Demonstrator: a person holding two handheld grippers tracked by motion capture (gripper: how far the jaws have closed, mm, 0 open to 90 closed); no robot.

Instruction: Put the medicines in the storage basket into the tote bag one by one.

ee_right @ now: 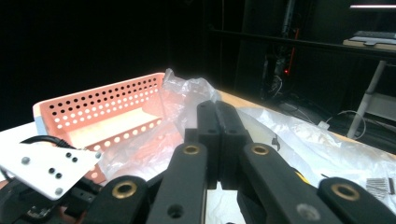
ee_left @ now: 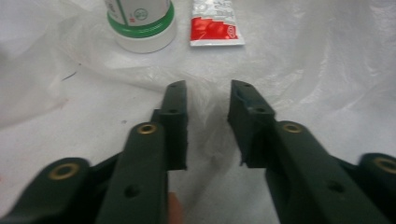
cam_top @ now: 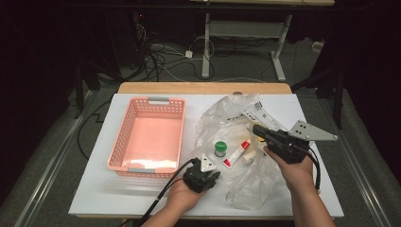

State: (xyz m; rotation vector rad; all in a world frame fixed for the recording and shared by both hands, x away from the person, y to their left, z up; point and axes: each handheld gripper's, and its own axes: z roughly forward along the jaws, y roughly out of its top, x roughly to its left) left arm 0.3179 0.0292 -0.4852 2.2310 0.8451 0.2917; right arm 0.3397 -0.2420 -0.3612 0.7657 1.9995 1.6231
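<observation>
My left tongs (cam_top: pixel 204 166) rest low on the white worktop (cam_top: pixel 94 189) at the near edge of the clear plastic bag (cam_top: pixel 246 184), jaws released with a plain gap between them; in the left gripper view a fold of the bag's film (ee_left: pixel 208 100) lies in that gap, not yet pinched. My right tongs (cam_top: pixel 257 130) are raised over the bag's far part, jaws pressed together; in the right gripper view (ee_right: pixel 218 112) I cannot tell whether any film is caught between them. On the spread bag, just ahead of the left tongs, stand the green-capped white bottle (cam_top: pixel 220 149) and, beside it to the right, the red-and-white tube (cam_top: pixel 236 154); both appear close in the left gripper view, the bottle (ee_left: pixel 140 23) at upper left and the tube (ee_left: pixel 215 25) next to it, slightly apart. The pink basket (cam_top: pixel 120 146) sits to the left of the bag, well apart from both items, with nothing in it.

Step in hand, as I judge it: freeing the goods from the bag for transfer to the basket, with no item yet grasped. The next move calls for advancing the left tongs past the fold to the bottle, straddling its body squarely, and avoiding a grip on loose film, which would drag the bag and tip the upright bottle.
</observation>
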